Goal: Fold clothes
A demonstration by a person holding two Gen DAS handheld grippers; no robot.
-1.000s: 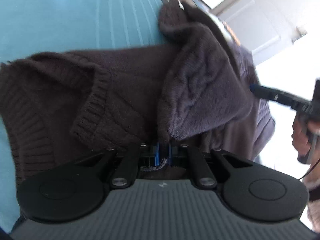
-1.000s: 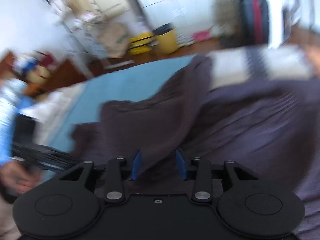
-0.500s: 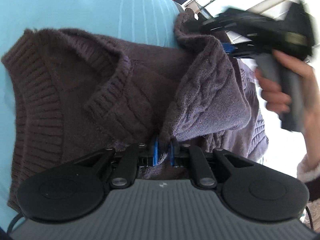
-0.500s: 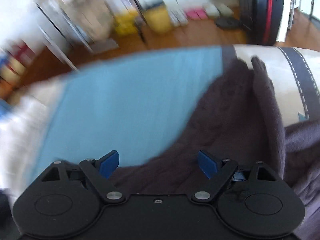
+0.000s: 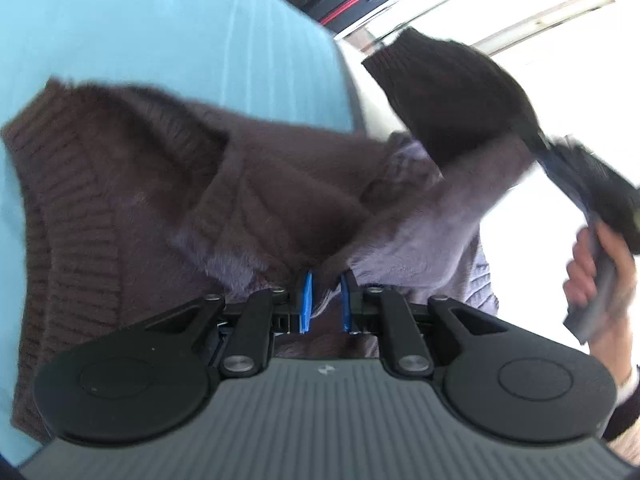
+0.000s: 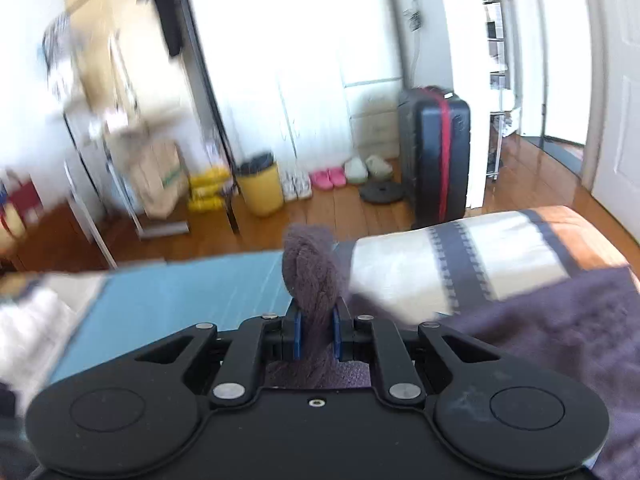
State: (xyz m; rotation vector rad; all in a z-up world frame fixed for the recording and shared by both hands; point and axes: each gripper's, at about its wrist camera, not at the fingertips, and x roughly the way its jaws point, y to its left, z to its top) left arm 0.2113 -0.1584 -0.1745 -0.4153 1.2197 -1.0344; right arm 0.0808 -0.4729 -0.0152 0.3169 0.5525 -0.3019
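A dark purple-brown knit sweater (image 5: pixel 160 184) lies on a light blue sheet (image 5: pixel 160 28). My left gripper (image 5: pixel 325 300) is shut on a fold of the sweater near its middle. In the right wrist view my right gripper (image 6: pixel 316 332) is shut on a rolled bunch of the sweater (image 6: pixel 310 268), lifted above the bed. In the left wrist view the right gripper (image 5: pixel 592 184) is at the right, holding the sleeve (image 5: pixel 444 96) up in the air.
The blue sheet (image 6: pixel 180 292) covers the bed beside a striped white and grey cover (image 6: pixel 480 256). Beyond the bed stand a black suitcase (image 6: pixel 436 152), a yellow bin (image 6: pixel 260 188), shoes (image 6: pixel 332 178) and a paper bag (image 6: pixel 160 178) on a wooden floor.
My right gripper has closed on the sweater sleeve and lifted it up off the bed. My left gripper has kept its hold on the sweater.
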